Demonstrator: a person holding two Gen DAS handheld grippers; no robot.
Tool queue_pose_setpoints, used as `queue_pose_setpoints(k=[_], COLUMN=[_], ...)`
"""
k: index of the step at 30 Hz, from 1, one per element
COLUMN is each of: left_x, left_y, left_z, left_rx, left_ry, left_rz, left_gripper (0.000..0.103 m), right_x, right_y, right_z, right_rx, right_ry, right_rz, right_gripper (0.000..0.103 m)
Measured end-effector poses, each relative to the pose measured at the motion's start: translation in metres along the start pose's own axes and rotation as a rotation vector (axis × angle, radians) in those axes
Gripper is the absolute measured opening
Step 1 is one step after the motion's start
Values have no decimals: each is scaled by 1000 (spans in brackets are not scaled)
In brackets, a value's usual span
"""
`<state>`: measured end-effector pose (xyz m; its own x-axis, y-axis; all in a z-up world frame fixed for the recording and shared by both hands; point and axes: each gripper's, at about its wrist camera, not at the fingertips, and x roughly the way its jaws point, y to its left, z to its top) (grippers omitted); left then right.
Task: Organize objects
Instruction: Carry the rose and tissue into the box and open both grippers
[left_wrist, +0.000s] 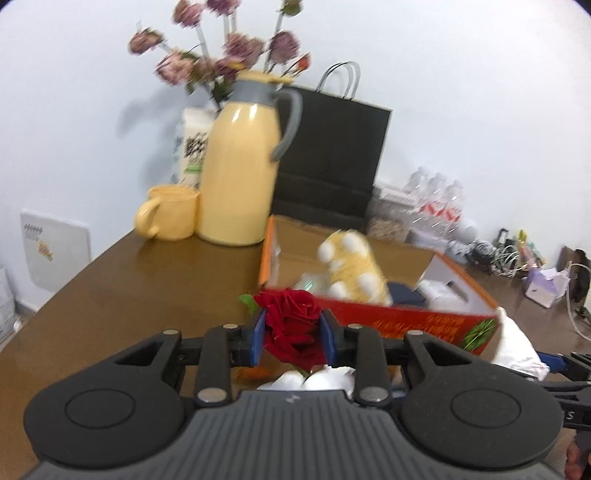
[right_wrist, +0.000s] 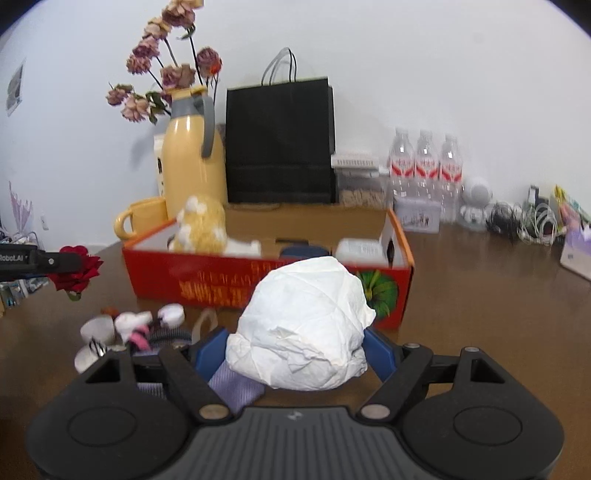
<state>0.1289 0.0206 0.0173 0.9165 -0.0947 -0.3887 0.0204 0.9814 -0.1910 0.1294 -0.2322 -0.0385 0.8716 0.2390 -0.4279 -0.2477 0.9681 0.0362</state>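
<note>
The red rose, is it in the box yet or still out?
Out. The red rose is pinched in the left gripper, in front of the red box, not inside it.

The left gripper (left_wrist: 291, 338) is pointing forward and slightly downward, its blue pads (left_wrist: 258, 338) pressing on both sides of a rose (left_wrist: 291, 325) and holding it clear of the table. The right gripper (right_wrist: 295, 350) is likewise tilting slightly downward, its jaws standing wide and its blue pads (right_wrist: 210, 350) gripping a tissue wad (right_wrist: 303, 325) on either side. In the right wrist view, the left gripper is reaching in from the left edge.
</note>
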Motion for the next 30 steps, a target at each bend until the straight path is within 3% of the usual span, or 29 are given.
queue_pose_setpoints(k=[6, 16, 24, 30], left_x=[15, 59, 106, 147], left_y=[-33, -79, -92, -93], left_z=[26, 59, 79, 85], left_rx=[46, 87, 49, 14], left_ry=[-42, -60, -61, -8], left_rz=[-66, -130, -104, -76], left_gripper=[31, 31, 31, 31], right_x=[13, 61, 102, 135], right_y=[1, 0, -9, -16], right_z=[37, 86, 116, 118], right_rx=[-30, -68, -35, -12], right_ry=[-61, -87, -91, -54], right_rz=[8, 24, 26, 34], right_gripper=[78, 78, 78, 79])
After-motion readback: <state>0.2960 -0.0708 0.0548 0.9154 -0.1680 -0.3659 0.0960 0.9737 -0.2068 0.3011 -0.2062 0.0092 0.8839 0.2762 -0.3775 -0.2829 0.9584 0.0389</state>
